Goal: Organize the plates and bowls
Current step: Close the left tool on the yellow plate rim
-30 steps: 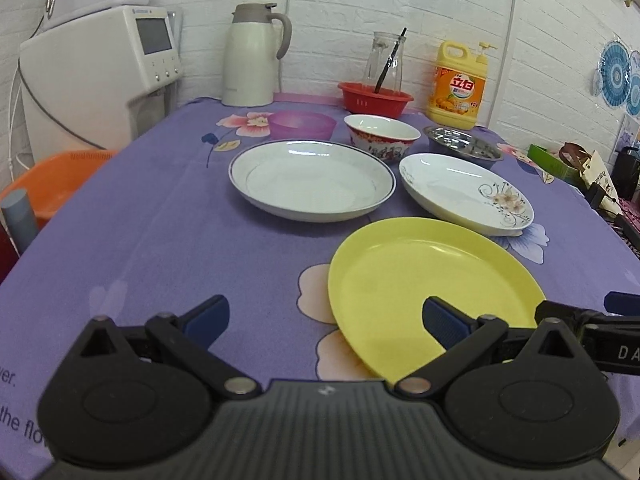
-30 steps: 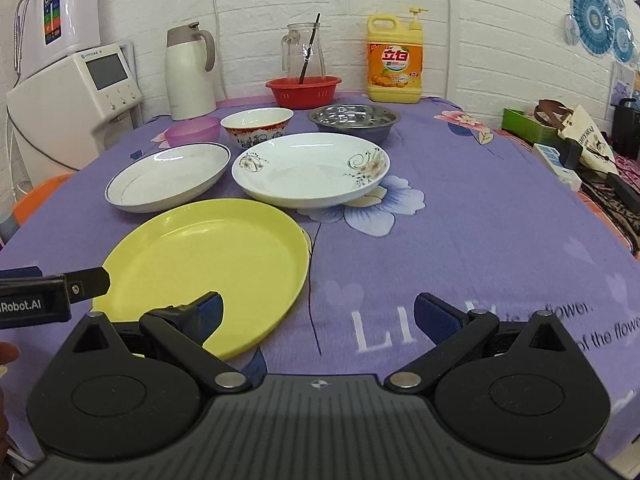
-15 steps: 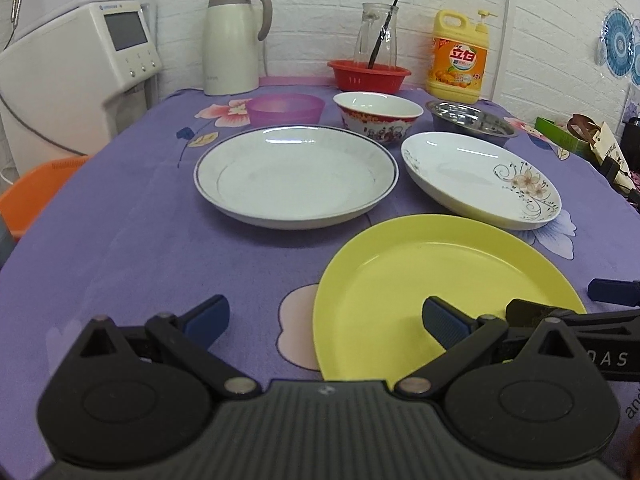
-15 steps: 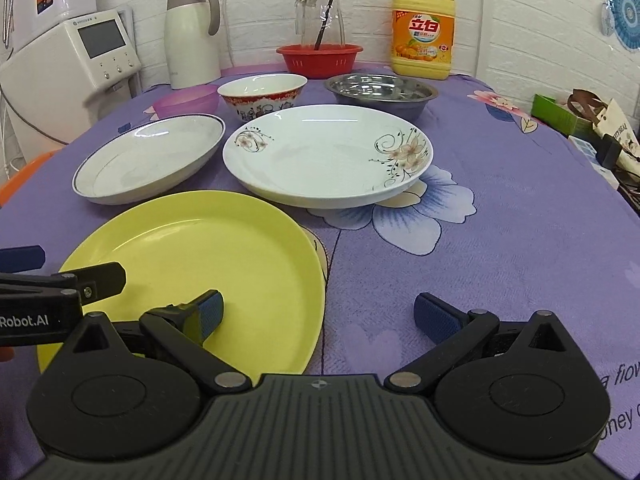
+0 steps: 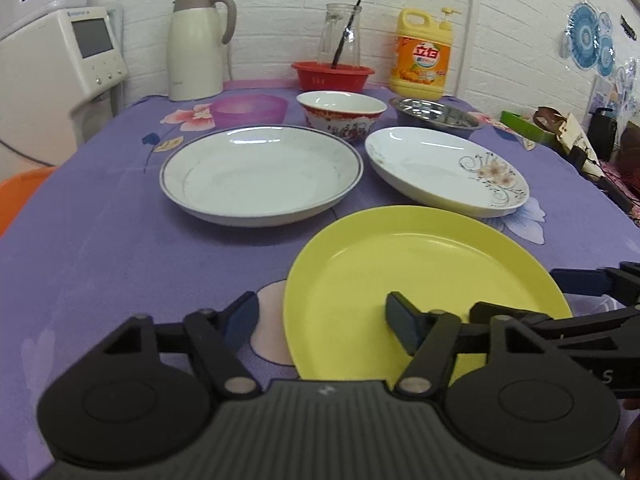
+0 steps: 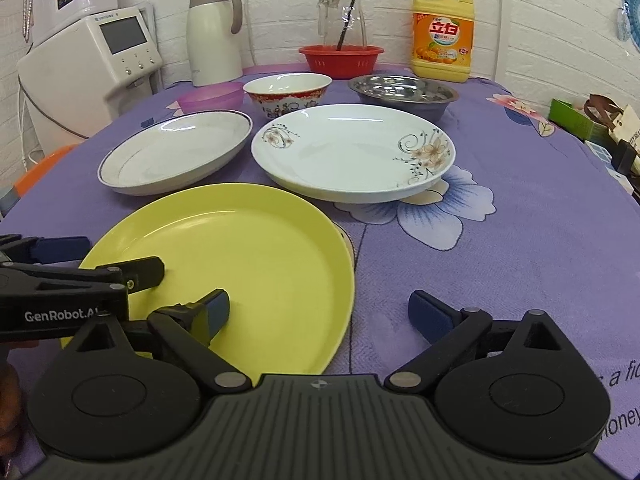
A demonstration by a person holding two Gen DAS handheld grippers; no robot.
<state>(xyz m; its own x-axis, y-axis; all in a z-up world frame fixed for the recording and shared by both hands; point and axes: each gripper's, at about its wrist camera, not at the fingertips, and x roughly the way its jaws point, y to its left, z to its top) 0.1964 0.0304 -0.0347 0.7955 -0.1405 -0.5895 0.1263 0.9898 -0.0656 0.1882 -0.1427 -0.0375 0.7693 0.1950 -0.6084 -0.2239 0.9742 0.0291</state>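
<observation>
The yellow plate point(image 5: 424, 284) lies on the purple-clothed desk point(image 5: 120, 248), nearest the camera, with the blue-rimmed white plate point(image 5: 262, 174) at its eleven o'clock and the flowered plate point(image 5: 446, 170) at its one o'clock. The left gripper point(image 5: 324, 318) has just been closing, its jaws part open astride the yellow plate's near-left rim, pads not pressing it. The right gripper point(image 6: 320, 312) stands wide open across the plate's right rim, holding nothing.
</observation>
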